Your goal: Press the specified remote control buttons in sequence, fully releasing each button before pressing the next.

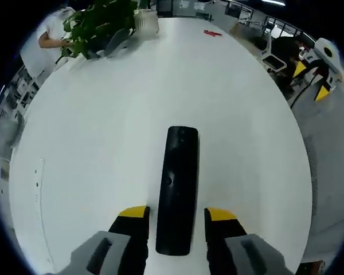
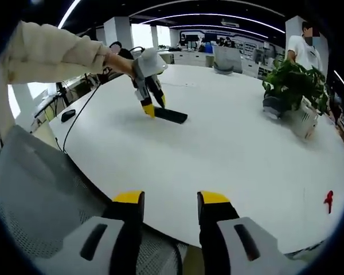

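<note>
Left tongs (image 1: 176, 215) spread wide, jaws either side of the near end of the black remote (image 1: 178, 186), flanking it without visibly clamping; no contact certain from the left gripper view. Remote lying flat and lengthwise on the white surface (image 1: 103, 143), pointing away from the camera, buttons too dark to tell apart. Right tongs (image 2: 169, 200) likewise parted and holding nothing, hovering over the near edge of the surface, well apart from the remote; grey mesh chair (image 2: 40, 195) just beneath them. Seen from the right gripper view: left tongs (image 2: 152, 107) tilted down onto one end of the remote (image 2: 171, 116), sleeve (image 2: 51, 54) reaching in from the left. Risks, as judged: closing unevenly and skidding the remote across the smooth surface; pressing the wrong button, since none is legible against the black face; a jaw tip landing between two buttons; lifting one end and tipping the remote. Potted plant (image 2: 292, 86) and small red item (image 2: 329, 200) well clear, unlikely to interfere.
</note>
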